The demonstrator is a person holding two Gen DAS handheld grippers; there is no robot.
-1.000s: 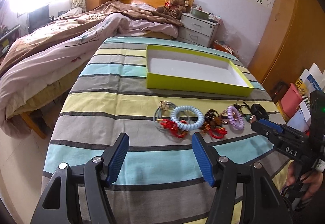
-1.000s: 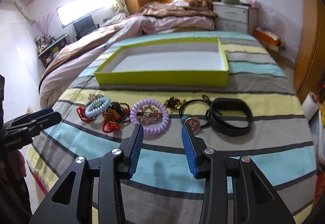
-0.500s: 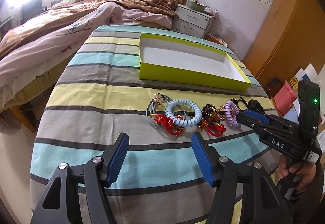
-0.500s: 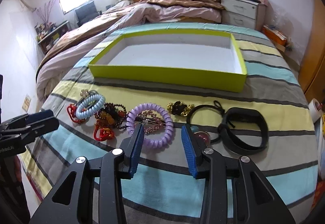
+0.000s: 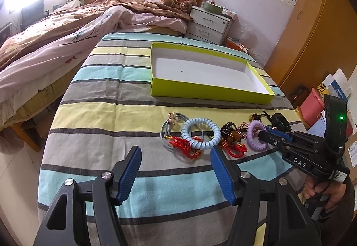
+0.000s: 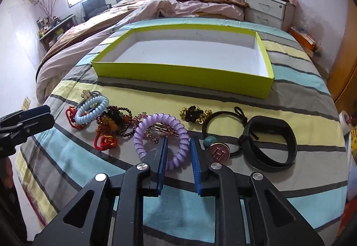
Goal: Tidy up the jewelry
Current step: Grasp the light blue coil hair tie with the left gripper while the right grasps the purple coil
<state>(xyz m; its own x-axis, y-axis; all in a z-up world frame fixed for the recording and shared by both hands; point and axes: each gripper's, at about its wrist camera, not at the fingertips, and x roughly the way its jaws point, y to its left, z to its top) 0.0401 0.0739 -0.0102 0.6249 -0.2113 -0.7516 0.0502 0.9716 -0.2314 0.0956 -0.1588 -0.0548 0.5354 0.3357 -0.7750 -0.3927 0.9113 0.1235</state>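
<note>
The right gripper was closing around the purple spiral hair tie, apparently not yet pinching it, while the left gripper stood wide apart.

purple spiral hair tie: glossy smooth plastic
lime-green shallow box: matt cardboard
striped bed cover: soft woven cloth
black wristband: matt rubber
</note>
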